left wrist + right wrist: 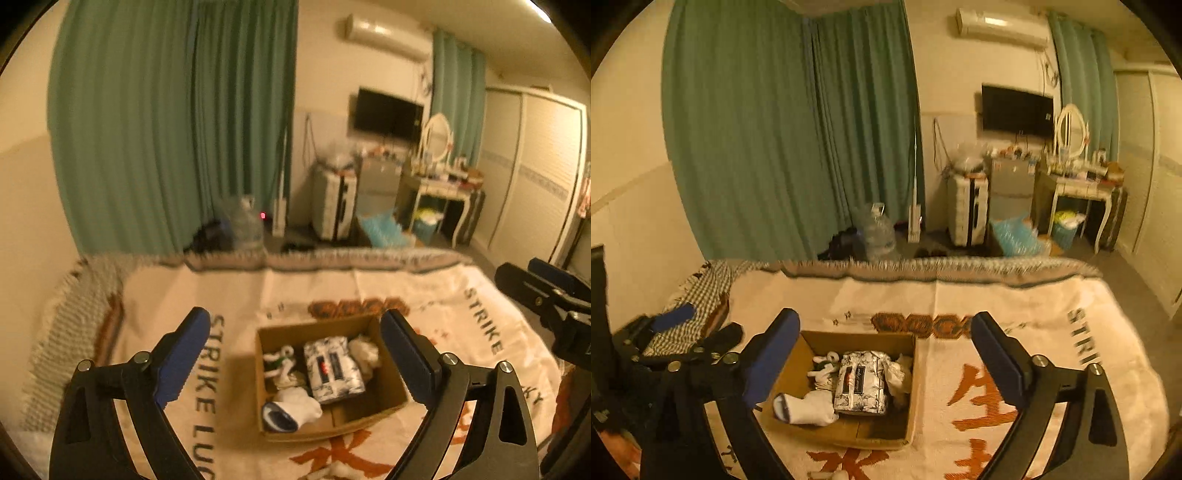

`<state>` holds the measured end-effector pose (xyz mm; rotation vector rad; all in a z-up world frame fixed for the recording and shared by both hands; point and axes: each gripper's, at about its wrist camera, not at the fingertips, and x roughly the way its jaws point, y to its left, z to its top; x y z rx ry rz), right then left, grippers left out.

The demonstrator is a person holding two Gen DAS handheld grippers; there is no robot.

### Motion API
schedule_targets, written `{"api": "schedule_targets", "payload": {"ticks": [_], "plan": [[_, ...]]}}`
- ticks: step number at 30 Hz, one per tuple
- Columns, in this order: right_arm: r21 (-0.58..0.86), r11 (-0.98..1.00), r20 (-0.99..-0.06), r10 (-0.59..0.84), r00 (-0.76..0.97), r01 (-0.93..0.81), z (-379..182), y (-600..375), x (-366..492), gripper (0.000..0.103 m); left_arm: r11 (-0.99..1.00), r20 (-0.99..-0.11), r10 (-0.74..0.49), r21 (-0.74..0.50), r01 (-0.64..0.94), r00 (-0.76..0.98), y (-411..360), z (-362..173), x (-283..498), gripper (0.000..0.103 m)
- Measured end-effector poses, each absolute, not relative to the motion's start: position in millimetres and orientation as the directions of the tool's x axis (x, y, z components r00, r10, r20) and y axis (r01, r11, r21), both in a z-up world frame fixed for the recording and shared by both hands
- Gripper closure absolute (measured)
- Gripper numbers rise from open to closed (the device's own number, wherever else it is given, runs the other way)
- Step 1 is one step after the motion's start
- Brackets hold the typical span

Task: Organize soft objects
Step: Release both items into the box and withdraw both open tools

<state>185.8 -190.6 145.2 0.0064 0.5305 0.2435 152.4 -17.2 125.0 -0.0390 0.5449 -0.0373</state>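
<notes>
The left gripper (295, 363) has its jaws spread wide with nothing between the blue pads (183, 356); the cardboard box (388, 400) merely shows through the gap, down on the bed. The right gripper (884, 362) is just as wide open and just as empty.

Writing first, left to right in the left wrist view: on the blanket (314, 284) black letters at about 8 o'clock read "STRIKE LUC" (the rest runs out of frame), a brown patterned band sits just past the box, and "STRIKE" appears again at 3 o'clock. Orange characters lie at 6 o'clock, too cut off to read. In the right wrist view the orange characters stand at 4 o'clock and "STRI" at 3 o'clock.

The box stands open near the middle of the blanket. Inside, a white sock (297, 406) with a dark toe lies at the near left corner, a printed tissue pack (334, 367) lies in the middle (its label too small to read), and other white soft things (364, 350) sit behind.

Beyond the bed hang green curtains (166, 129) at 11 o'clock. A water jug (245, 225) stands on the floor at 12, a wall television (388, 114) and an air conditioner (388, 35) are at 1 o'clock, and a dressing desk (439, 188) with an oval mirror and a wardrobe (535, 166) are at 2 o'clock.
</notes>
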Motion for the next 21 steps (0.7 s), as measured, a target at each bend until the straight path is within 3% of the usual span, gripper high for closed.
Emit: {"api": "schedule_targets", "payload": {"ticks": [4,9,16,21], "plan": [[0.058,0.969,-0.471,0.24,0.849,-0.241,176.4,-190.7,140.8,0.007,1.0,-0.473,-0.025,-0.024,0.016,0.881,-9.9,156.2,109.0,0.008],[0.008,0.972,-0.448,0.213,0.868,-0.235,188.9,-185.0,85.8,0.0,1.0,-0.459,0.004,-0.006,-0.007,0.889,2.9,159.0,66.0,0.008],[0.02,0.967,-0.482,0.232,0.845,-0.254,152.8,-178.4,48.6,0.0,1.0,-0.505,0.022,0.006,-0.022,0.863,14.4,108.5,34.9,0.008],[0.044,0.969,-0.556,0.226,0.8,-0.243,91.2,-172.3,52.8,0.0,0.999,-0.578,0.049,0.028,-0.04,0.815,18.4,51.2,46.6,0.008]]}}
